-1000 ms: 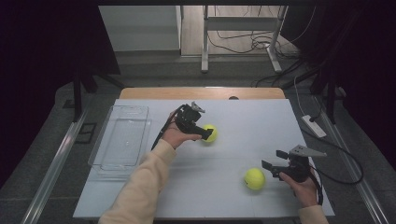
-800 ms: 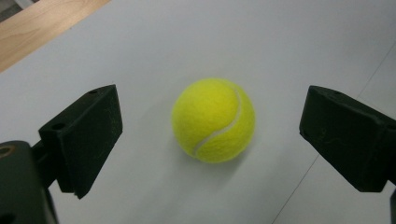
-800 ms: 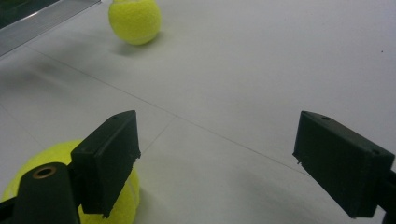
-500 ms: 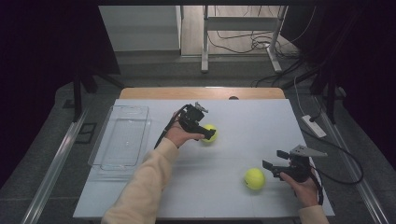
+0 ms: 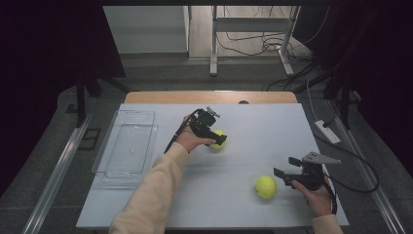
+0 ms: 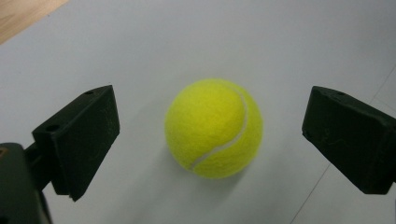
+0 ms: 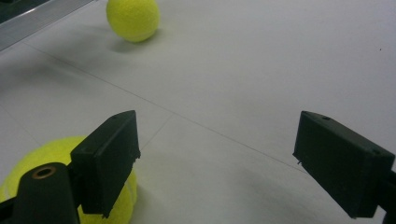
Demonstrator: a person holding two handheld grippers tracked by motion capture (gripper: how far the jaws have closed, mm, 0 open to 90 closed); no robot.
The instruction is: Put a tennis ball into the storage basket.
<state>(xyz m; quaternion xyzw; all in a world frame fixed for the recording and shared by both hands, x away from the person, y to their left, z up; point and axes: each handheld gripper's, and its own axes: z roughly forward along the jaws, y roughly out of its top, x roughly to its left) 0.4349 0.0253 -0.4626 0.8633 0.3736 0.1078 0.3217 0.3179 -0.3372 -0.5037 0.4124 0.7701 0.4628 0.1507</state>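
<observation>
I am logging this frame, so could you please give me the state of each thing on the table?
Left gripper: open, jaws either side of a ball, not touching it.
Yellow felt tennis ball between those jaws: resting on the table, ungripped.
Right gripper: open, holding nothing.
Second yellow tennis ball: on the table beside the right gripper.
Clear plastic tray: upright, empty.

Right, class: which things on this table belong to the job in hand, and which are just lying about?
Likely in play:
- yellow felt tennis ball between the open left claw
- second yellow tennis ball beside the open right claw
- clear plastic tray

Lying about:
- white power strip on the floor
</observation>
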